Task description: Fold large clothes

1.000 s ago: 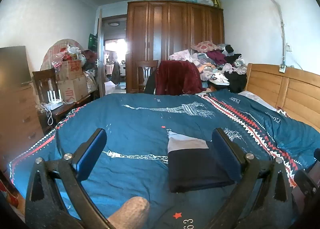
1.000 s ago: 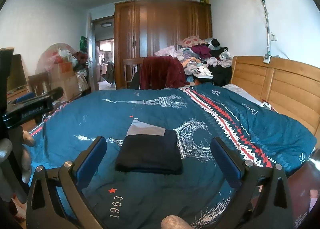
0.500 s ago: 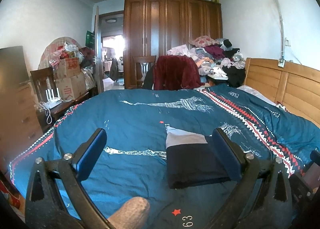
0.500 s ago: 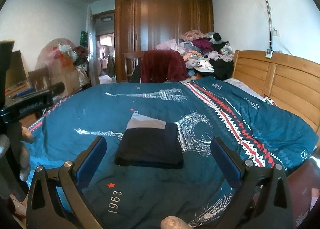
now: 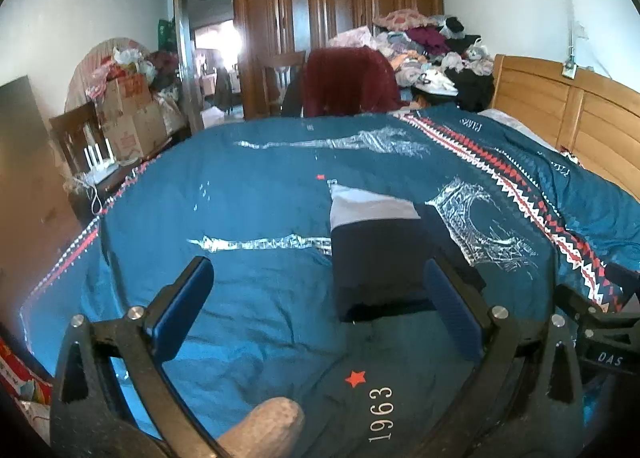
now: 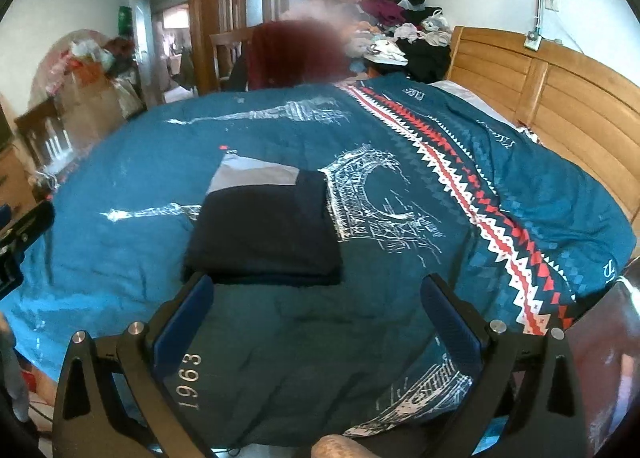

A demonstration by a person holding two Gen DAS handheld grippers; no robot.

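**Both grippers wide apart and empty over a folded garment on the bed**

With my two grippers hanging above the near edge of the bed, I see both sets of fingers spread wide and holding nothing. The left gripper (image 5: 318, 298) has blue pads; its right-hand finger (image 5: 452, 314) overlaps the near right corner of the folded garment (image 5: 376, 254) in my view, though I cannot tell whether it touches the cloth. The right gripper (image 6: 318, 310) sits just short of the garment (image 6: 264, 234), whose near edge lies level with the tip of its left-hand finger (image 6: 188, 314).

The garment is a dark, squared-off stack with a pale grey band at its far end, lying flat near the middle of the bed. Under it spreads a teal bedspread (image 6: 400, 217) printed with white landmarks, a red and white zigzag stripe and "1963". Beyond stand a wooden headboard (image 6: 560, 97) on the right, a heap of clothes (image 5: 432, 45) and a tall wardrobe (image 5: 332, 9).
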